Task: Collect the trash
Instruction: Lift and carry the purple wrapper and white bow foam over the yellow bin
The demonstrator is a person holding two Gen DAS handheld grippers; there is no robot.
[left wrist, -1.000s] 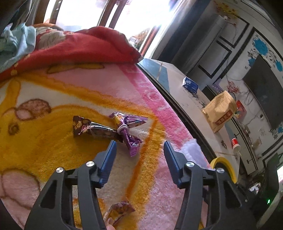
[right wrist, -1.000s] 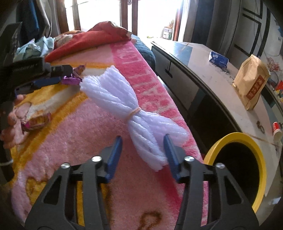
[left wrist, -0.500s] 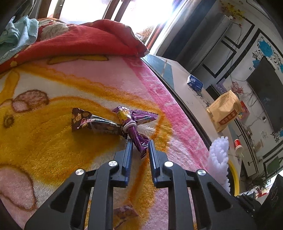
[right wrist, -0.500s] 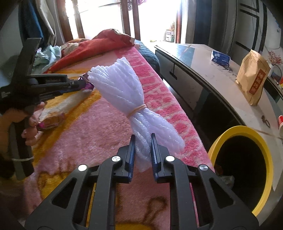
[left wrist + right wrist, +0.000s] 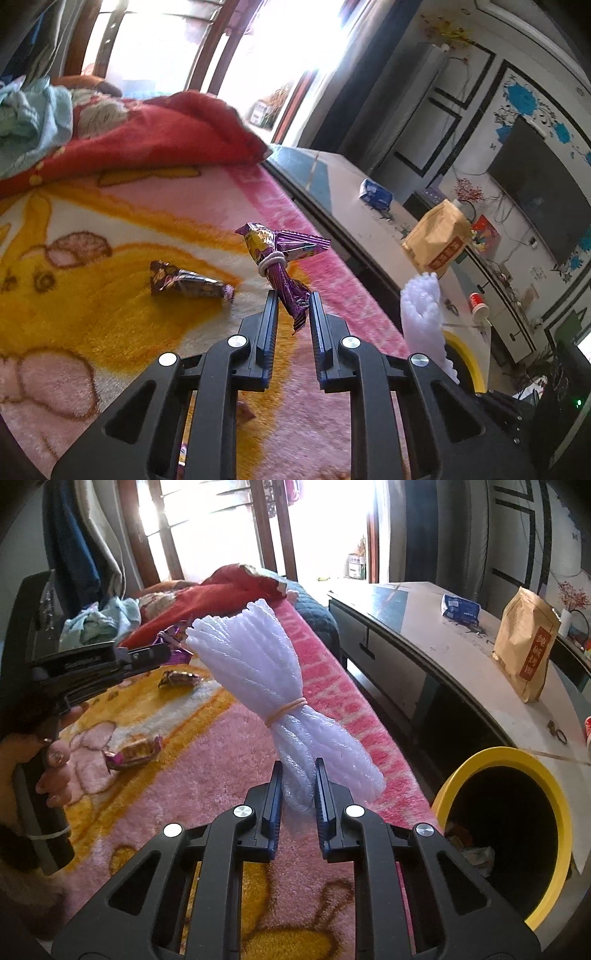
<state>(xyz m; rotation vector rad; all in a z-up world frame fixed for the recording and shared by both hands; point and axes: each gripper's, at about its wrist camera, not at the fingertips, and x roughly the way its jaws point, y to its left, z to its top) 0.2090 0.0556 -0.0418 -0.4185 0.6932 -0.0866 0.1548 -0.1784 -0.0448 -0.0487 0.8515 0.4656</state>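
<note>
Above blanket (image 5: 110, 206), wrapper (image 5: 284, 266) (gripper-held) (image 5: 292, 302).

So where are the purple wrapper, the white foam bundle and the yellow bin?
purple wrapper (image 5: 286, 284), left wrist view, lower half below its band.
white foam bundle (image 5: 258, 664), right wrist view, upper fan.
yellow bin (image 5: 491, 755), right wrist view, upper rim.

A bedroom with a plush blanket beside a long low table.
The pink and yellow blanket (image 5: 110, 306) meets a red quilt (image 5: 155, 136). On the table (image 5: 436, 635) stand a brown paper bag (image 5: 524, 653) and a blue packet (image 5: 460, 609).
</note>
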